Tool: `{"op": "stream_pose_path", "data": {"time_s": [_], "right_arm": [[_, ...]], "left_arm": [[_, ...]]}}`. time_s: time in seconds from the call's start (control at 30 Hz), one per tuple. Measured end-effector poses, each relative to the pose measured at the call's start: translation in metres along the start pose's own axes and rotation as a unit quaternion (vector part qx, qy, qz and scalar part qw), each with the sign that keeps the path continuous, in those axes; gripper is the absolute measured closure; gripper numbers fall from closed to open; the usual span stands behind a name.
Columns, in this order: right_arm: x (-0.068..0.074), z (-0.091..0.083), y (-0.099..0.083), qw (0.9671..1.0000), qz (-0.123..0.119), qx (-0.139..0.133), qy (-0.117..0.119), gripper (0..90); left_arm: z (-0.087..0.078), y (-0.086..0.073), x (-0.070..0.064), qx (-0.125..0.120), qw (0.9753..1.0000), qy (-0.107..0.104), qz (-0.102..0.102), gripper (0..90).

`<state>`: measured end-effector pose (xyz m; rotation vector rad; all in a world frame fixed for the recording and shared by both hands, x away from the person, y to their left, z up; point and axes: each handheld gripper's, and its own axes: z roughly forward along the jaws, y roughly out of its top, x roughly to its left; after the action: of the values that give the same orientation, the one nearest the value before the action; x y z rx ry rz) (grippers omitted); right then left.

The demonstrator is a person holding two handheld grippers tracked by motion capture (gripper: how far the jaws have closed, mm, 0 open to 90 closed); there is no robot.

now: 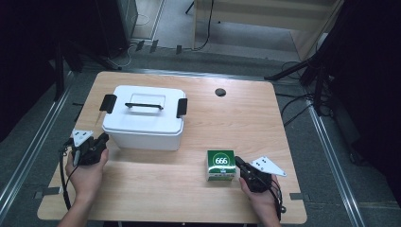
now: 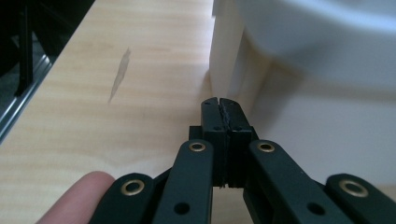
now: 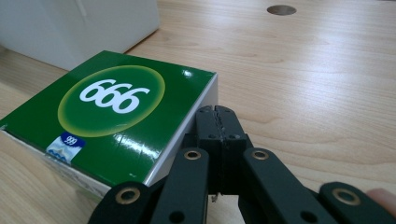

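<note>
White plastic bin, rounded corners, lid on w/ black handle and 2 black side clips, sits left-centre on the table. Green glossy cardboard box, square, "666" in white on top, sits near the front, right of centre. Table is light wood grain w/ a small round dark hole toward the back. Grey floor w/ metal rails around it, dark room beyond.

Left gripper held low by the bin's front-left corner, jaws pressed together, holding nothing. Right gripper just beside the box's right edge, jaws also together, nothing between them. Both forearms come in from the front edge.
</note>
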<state>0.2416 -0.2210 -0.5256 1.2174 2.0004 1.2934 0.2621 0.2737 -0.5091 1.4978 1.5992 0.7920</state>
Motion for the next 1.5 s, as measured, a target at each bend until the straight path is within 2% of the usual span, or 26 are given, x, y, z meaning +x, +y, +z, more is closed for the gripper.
{"op": "stream_pose_path", "data": {"time_s": [0.03,0.07,0.17,0.37,0.53,0.7,0.9,1.2,1.5], "right_arm": [[0.0,-0.001,0.0,1.0,0.002,0.0,0.001,90.0],[0.0,-0.001,-0.001,1.0,0.002,0.0,0.003,90.0],[0.002,-0.003,-0.004,0.9999,0.011,0.0,0.004,90.0],[0.01,-0.005,-0.005,0.9999,0.01,0.0,0.01,90.0],[0.022,-0.006,-0.005,0.9998,-0.003,0.001,0.02,90.0],[0.026,-0.005,-0.004,0.9996,-0.004,0.002,0.029,90.0],[0.032,-0.001,-0.003,0.9992,-0.008,0.003,0.039,90.0],[0.05,0.006,-0.003,0.998,-0.023,0.005,0.059,90.0],[0.054,0.009,-0.002,0.9969,-0.039,0.002,0.068,90.0]], "left_arm": [[0.001,0.002,-0.001,-0.006,1.0,-0.007,0.001,90.0],[0.001,0.004,-0.003,-0.009,0.9999,-0.005,0.006,90.0],[0.001,0.005,-0.003,-0.009,0.9999,-0.009,0.008,90.0],[0.002,0.005,-0.007,-0.008,0.9998,-0.014,0.008,90.0],[0.004,0.004,-0.019,-0.011,0.9996,-0.025,0.01,90.0],[0.006,0.004,-0.022,-0.011,0.9994,-0.028,0.013,90.0],[0.008,0.005,-0.023,-0.011,0.9994,-0.03,0.013,90.0],[0.012,0.007,-0.028,-0.01,0.9991,-0.036,0.02,90.0],[0.014,0.009,-0.028,-0.009,0.9991,-0.036,0.022,90.0]]}}
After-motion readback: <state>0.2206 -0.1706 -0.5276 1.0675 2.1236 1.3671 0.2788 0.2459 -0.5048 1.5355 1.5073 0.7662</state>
